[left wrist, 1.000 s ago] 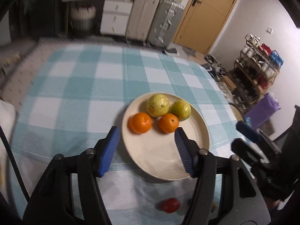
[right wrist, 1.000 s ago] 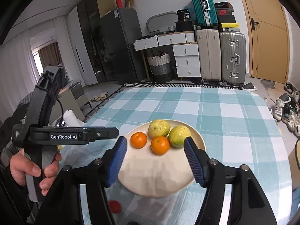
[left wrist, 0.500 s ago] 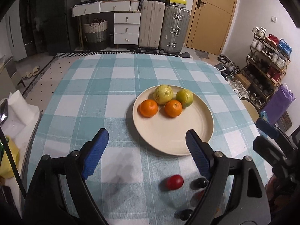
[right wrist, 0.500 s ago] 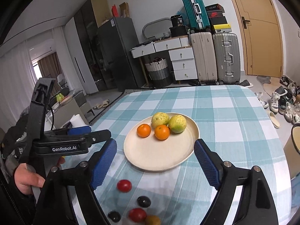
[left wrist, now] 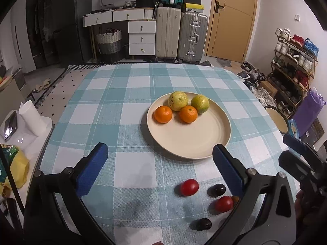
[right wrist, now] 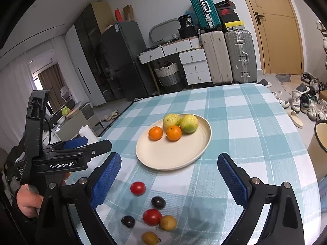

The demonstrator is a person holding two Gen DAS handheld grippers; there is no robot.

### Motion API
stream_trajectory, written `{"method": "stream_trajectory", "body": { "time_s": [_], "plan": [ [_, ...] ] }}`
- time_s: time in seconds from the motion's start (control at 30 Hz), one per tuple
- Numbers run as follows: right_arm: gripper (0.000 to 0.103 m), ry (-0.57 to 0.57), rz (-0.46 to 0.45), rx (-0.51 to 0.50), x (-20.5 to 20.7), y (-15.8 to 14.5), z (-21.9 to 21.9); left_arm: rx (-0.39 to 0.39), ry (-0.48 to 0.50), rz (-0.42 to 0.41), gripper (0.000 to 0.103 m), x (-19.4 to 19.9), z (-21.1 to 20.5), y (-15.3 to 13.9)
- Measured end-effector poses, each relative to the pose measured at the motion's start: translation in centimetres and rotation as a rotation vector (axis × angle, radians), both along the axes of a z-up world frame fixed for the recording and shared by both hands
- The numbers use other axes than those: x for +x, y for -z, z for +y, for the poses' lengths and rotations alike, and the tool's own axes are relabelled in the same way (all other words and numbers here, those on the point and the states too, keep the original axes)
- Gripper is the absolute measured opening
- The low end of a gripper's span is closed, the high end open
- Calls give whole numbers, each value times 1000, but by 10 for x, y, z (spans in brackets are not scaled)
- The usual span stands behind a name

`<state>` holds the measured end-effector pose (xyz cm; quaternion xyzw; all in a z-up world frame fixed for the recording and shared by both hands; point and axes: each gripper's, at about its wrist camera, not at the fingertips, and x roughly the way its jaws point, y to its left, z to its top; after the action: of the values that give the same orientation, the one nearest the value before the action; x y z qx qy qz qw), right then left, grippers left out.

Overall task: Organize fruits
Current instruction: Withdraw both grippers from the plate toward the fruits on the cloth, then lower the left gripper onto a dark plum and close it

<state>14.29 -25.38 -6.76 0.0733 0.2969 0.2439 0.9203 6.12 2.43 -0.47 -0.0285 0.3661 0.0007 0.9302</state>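
A table [left wrist: 126, 106] under a teal-and-white checked cloth carries a cream plate [left wrist: 196, 143], seen from both wrist cameras. On the far part of the plate lie four fruits in a close cluster: two oranges [left wrist: 162, 114] side by side at the front, and behind them a yellow-green fruit [left wrist: 178, 101] and a greener one [left wrist: 200, 103]. The near half of the plate is bare.

On the cloth, on the near side of the plate, lie the small loose fruits. From the right wrist view: a red tomato [right wrist: 138, 188] nearest the plate, a dark plum-like fruit [right wrist: 158, 202] just beyond it toward the camera, then a second red tomato [right wrist: 152, 217] touching a small brownish-yellow fruit [right wrist: 168, 222], a second dark fruit [right wrist: 128, 221] to their left, and another brownish-yellow fruit [right wrist: 150, 237] at the bottom edge.

The left tongs [left wrist: 160, 168] hang over the near part of the table with blue-padded jaws opening, already wide, and nothing between the pads; the plate's near rim and the first tomato appear in the gap. The right tongs [right wrist: 169, 176] likewise have their jaws opening, already wide apart, gripping nothing, with the loose fruits showing on the cloth below the gap.

In the right wrist view the left tongs' black body appears at the left, gripped by a person's hand [right wrist: 27, 201]. Beyond the table stand a white chest of drawers [left wrist: 141, 37], two upright suitcases [left wrist: 180, 34], a woven basket [left wrist: 108, 41] and a wooden door [left wrist: 231, 18]; a shoe rack [left wrist: 292, 69] lines the right wall.
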Motion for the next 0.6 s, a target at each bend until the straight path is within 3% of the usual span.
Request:
{"method": "stream_trajectory", "body": {
  "time_s": [0.2,0.4,0.6],
  "plan": [
    [100,-27,29,-22,-4,5,0,13,1,-11,102,-16,-3,5],
    [100,-1,34,-38,-12,9,-8,-49,29,33,102,-29,4,23],
    [100,18,56,-44,-15,16,-14,-50,68,47,102,-41,3,36]
  ]
}}
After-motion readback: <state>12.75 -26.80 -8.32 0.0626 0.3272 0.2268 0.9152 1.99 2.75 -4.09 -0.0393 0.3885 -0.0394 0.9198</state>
